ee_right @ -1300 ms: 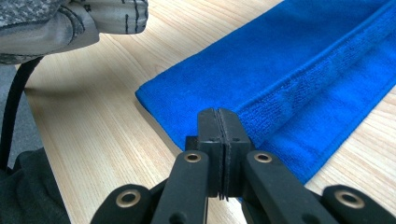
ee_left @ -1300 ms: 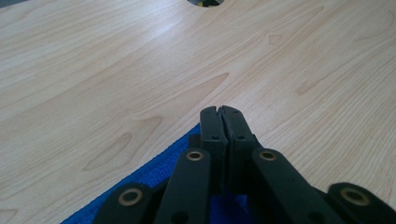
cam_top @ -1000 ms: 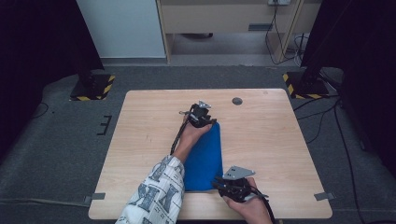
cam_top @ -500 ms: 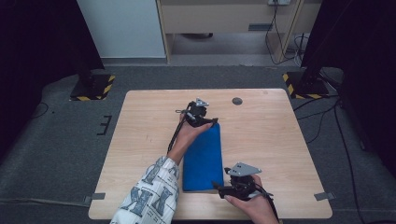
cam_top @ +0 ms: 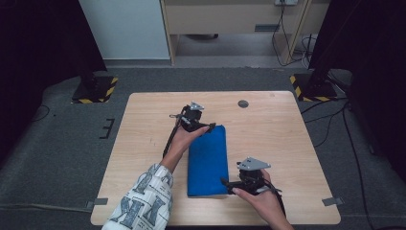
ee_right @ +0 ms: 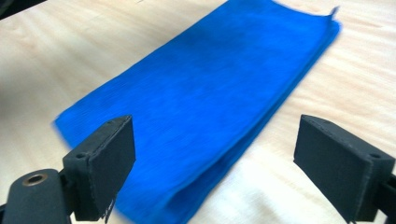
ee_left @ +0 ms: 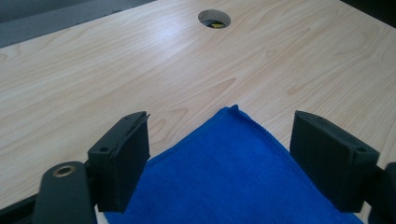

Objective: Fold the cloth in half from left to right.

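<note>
The blue microfibre cloth (cam_top: 207, 160) lies folded into a long narrow strip on the wooden table (cam_top: 143, 143), its layered edge showing in the right gripper view. Compared with a second ago, when the left forearm lay across it and the right gripper sat at its near corner, the strip is now fully uncovered and the right gripper (cam_top: 230, 184) has shifted off to the cloth's near right corner. Its jaws are spread wide with nothing between them. The left gripper (cam_top: 209, 126) sits at the far end of the cloth, jaws likewise spread, the far corner lying on the table between them (not pinched). Both tools having let go suggests that this fold is finished and the grippers are lining up for a next fold or a release. No containers stand on the table; there is a round cable hole (cam_top: 243, 103) in the tabletop beyond the cloth.
</note>
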### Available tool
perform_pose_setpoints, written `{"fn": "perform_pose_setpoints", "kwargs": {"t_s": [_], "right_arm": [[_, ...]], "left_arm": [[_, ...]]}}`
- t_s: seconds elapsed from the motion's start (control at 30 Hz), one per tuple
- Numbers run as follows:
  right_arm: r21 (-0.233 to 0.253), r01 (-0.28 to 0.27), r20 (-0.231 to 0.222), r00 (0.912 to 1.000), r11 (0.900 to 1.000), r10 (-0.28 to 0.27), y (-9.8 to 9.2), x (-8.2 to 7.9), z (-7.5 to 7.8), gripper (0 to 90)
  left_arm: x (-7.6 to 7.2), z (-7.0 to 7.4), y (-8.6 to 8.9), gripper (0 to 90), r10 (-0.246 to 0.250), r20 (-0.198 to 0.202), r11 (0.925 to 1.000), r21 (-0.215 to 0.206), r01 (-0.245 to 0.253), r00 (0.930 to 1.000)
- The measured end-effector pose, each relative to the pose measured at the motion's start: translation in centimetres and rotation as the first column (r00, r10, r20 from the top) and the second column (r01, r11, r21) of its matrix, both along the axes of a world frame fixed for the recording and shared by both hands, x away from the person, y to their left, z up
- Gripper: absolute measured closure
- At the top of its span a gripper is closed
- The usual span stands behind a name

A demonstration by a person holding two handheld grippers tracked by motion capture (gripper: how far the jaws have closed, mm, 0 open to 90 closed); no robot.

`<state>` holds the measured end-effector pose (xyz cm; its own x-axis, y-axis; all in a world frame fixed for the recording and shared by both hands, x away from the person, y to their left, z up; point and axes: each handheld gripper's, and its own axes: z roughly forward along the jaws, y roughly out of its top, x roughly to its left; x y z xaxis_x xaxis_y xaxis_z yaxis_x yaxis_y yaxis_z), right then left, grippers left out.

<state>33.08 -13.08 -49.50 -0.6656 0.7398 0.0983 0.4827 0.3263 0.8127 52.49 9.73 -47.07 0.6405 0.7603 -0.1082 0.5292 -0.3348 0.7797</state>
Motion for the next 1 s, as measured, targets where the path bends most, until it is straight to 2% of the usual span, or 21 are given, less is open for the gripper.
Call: {"fn": "perform_pose_setpoints", "kwargs": {"t_s": [0.23, 0.4, 0.6, 0.67, 0.87, 1.0], "right_arm": [[-0.01, 0.017, 0.002, 0.9999, 1.0, -0.017, -0.3, 2.4, -0.7, 12.1], [-0.008, 0.039, 0.007, 0.9992, 0.999, -0.039, -0.3, 3.5, -1.0, 12.4], [-0.013, 0.051, 0.002, 0.9987, 0.999, -0.051, -0.2, 4.5, -1.1, 12.2], [-0.041, 0.043, 0.024, 0.9989, 0.998, -0.042, 0.0, 4.9, -1.1, 12.5], [-0.05, 0.036, 0.013, 0.9993, 0.998, -0.036, 0.3, 5.6, -1.4, 12.8], [-0.051, 0.049, 0.008, 0.9988, 0.997, -0.049, 0.6, 6.7, -1.2, 12.5]], "left_arm": [[-0.7, -0.3, 1.3, 16.9, 0.002, -0.002, 1.0, 0.01, -0.002, 1.0], [-1.1, -0.6, 2.4, 15.1, 0.001, -0.009, 0.9997, 0.025, -0.001, 1.0], [-1.8, -0.8, 3.5, 13.5, 0.004, -0.012, 0.9999, 0.012, -0.004, 0.9999], [-2.1, -0.7, 4.0, 13.3, 0.003, -0.007, 0.9997, 0.023, -0.002, 1.0], [-2.6, -0.5, 5.4, 13.3, 0.015, -0.005, 0.9999, 0.006, -0.015, 0.9999], [-2.8, -0.6, 6.3, 11.0, 0.025, 0.001, 0.9997, 0.004, -0.025, 0.9997]]}}
